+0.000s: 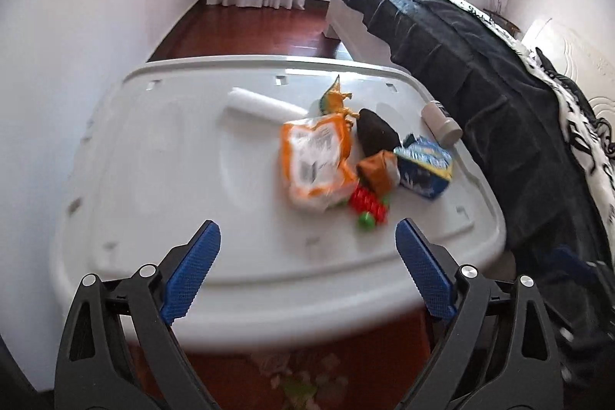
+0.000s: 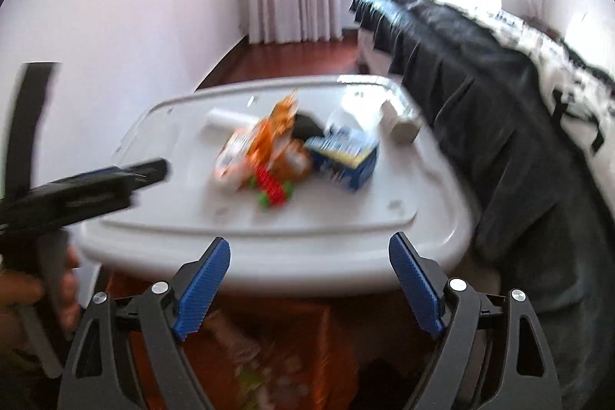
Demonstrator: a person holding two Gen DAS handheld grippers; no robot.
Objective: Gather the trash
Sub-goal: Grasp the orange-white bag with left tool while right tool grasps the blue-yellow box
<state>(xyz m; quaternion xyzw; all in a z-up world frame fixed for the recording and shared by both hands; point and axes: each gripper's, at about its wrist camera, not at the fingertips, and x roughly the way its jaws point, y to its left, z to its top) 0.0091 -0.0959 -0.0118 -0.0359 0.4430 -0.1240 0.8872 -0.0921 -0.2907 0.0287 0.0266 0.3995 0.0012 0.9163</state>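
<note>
1. Resting on the white plastic storage-box lid [image 1: 161,156]: orange-and-white crinkled snack bag [image 1: 313,162], centre.
2. Right of it (touching or not, unclear): blue cardboard carton [image 1: 424,170].
3. Before both: red-and-green toy blocks [image 1: 369,208].
4. Behind-left: white foam cylinder [image 1: 261,106].
5. Far right edge: grey plastic bottle [image 1: 442,123].

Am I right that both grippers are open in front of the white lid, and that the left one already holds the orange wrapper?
Not quite: the left gripper holds nothing. In the left wrist view its fingers are spread and empty, and the orange wrapper lies on the white lid beyond them. The rest stands: the right gripper is open too.
</note>
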